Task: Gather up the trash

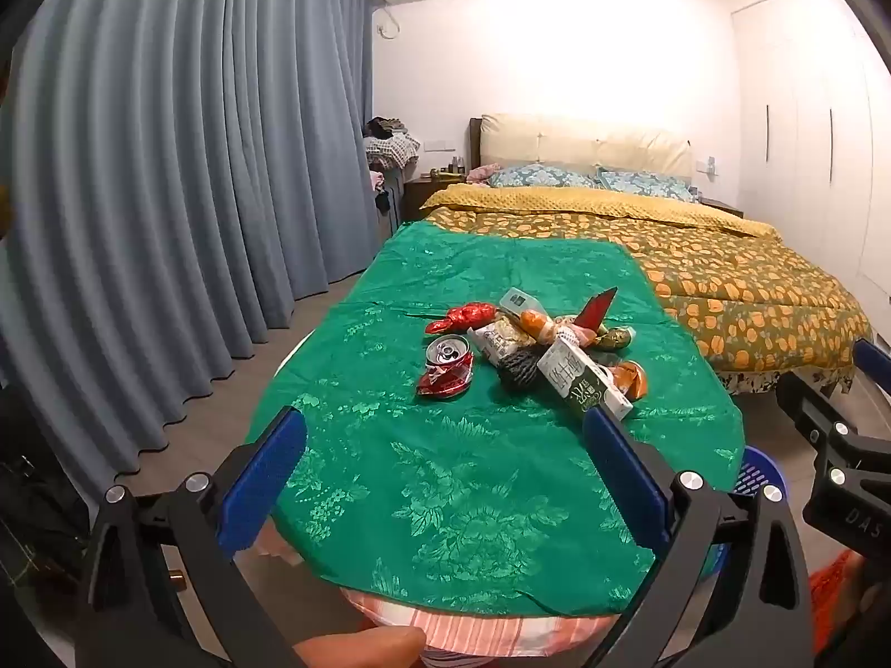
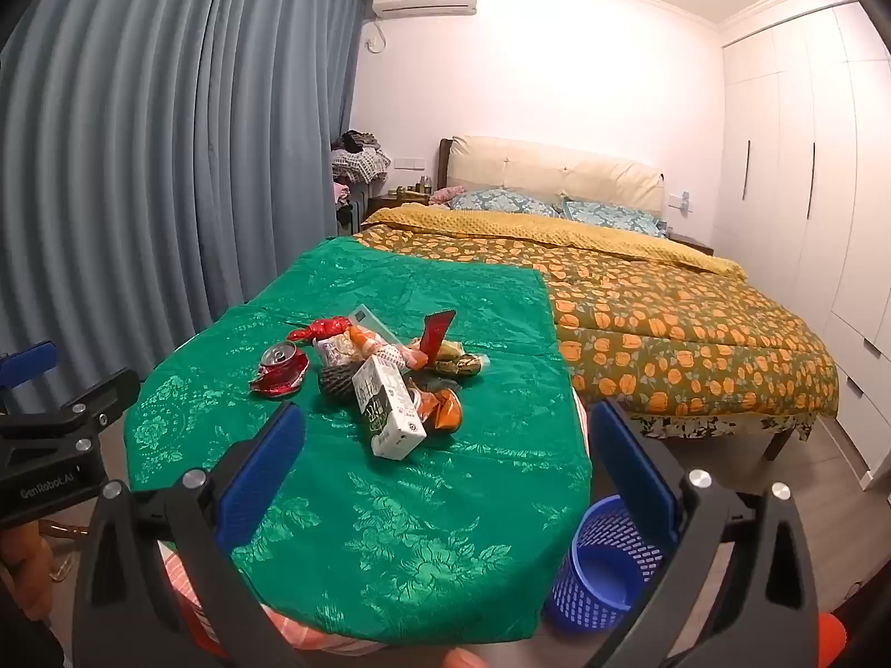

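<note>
You held the left gripper (image 1: 445, 445) wide apart and empty at the lower centre of the left wrist view; the right gripper (image 2: 445, 440) stood equally wide, gripping nothing. The trash pile (image 1: 534, 342) lay mid-frame on the green tablecloth (image 1: 456, 501), well apart from both tools. A crushed red can (image 1: 447, 370) sat at its left edge. The blue basket (image 2: 604, 565) stood on the floor, lower right of the right wrist view.

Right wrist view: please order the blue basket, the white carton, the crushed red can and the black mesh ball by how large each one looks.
1. blue basket, largest, though it is nearest the camera
2. white carton
3. crushed red can and black mesh ball: they look alike in size, so I do not rank them.
</note>
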`<state>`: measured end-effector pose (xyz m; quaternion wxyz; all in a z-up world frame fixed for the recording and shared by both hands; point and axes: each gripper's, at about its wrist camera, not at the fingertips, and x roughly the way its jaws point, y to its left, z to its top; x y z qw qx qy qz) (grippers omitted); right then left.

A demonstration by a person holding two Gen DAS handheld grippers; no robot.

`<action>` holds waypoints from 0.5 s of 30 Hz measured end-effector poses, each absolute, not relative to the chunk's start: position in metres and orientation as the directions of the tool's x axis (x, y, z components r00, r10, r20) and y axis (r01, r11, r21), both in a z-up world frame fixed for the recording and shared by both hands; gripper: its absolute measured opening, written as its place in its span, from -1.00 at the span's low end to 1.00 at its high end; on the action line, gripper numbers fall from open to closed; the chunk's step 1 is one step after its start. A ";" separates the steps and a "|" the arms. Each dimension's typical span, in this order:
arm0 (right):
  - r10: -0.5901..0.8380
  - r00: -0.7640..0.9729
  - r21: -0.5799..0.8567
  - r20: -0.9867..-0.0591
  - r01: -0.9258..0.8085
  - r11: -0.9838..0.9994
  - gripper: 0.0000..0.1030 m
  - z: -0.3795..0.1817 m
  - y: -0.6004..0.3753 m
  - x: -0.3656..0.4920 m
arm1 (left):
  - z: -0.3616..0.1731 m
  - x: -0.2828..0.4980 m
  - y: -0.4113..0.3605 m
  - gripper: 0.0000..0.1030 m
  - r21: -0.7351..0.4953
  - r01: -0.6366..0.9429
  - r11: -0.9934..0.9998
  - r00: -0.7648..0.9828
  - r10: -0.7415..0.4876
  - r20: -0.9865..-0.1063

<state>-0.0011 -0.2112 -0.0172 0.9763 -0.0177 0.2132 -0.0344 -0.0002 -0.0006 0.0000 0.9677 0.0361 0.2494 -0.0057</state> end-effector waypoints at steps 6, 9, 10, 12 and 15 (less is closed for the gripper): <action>-0.077 0.905 -0.051 -0.417 0.062 0.997 0.91 -0.016 -0.211 -0.001 | 0.000 -0.001 -0.001 0.92 0.064 0.032 0.997 0.877 0.003 -0.481; -0.084 0.904 -0.055 -0.419 0.067 0.996 0.91 -0.019 -0.209 -0.002 | -0.001 -0.001 0.000 0.92 0.063 0.034 0.997 0.875 0.001 -0.484; -0.085 0.903 -0.055 -0.420 0.068 0.996 0.91 -0.019 -0.209 -0.002 | -0.002 -0.002 0.000 0.92 0.065 0.035 0.997 0.874 0.001 -0.486; -0.087 0.903 -0.055 -0.420 0.070 0.996 0.91 -0.019 -0.210 -0.003 | -0.005 -0.002 -0.005 0.92 0.070 0.035 0.997 0.873 0.004 -0.488; -0.080 0.903 -0.052 -0.423 0.064 0.997 0.91 -0.023 -0.214 -0.004 | -0.008 -0.004 -0.008 0.92 0.074 0.033 0.997 0.869 0.007 -0.494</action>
